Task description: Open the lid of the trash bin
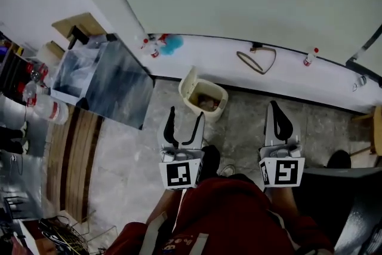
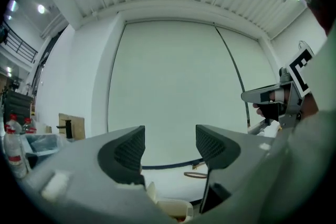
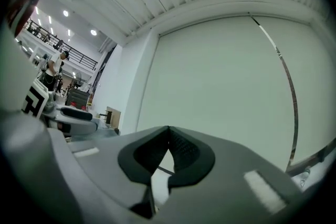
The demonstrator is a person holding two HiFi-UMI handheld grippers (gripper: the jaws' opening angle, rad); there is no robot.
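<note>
1. Standing on a grey stone floor (image 1: 128, 158), a person in a red top holds both grippers out ahead, and the head view looks steeply down on them.
2. The trash bin (image 1: 222, 94) is a small cream tub on the floor, close against the foot of a white ledge (image 1: 209, 60), just beyond the left gripper (image 1: 187, 112).
3. Its lid (image 1: 189, 80) is tipped up on the bin's left side, so the inside is exposed with some rubbish visible.
4. The left gripper (image 2: 169, 147) is released: its two dark ribbed jaws stand well apart with only air and the pale wall between them. It touches neither the bin nor the lid.
5. In the left gripper view, the cream bin (image 2: 170, 209) shows low between the jaws.
6. The right gripper (image 1: 273, 103) is held to the right of the bin and apart from it.
7. The right gripper (image 3: 169, 128) is clenched, its jaw tips meeting with nothing caught between them.
8. On the ledge lie a loop of cable (image 1: 256, 61) and a small bottle (image 1: 310, 57).
</note>
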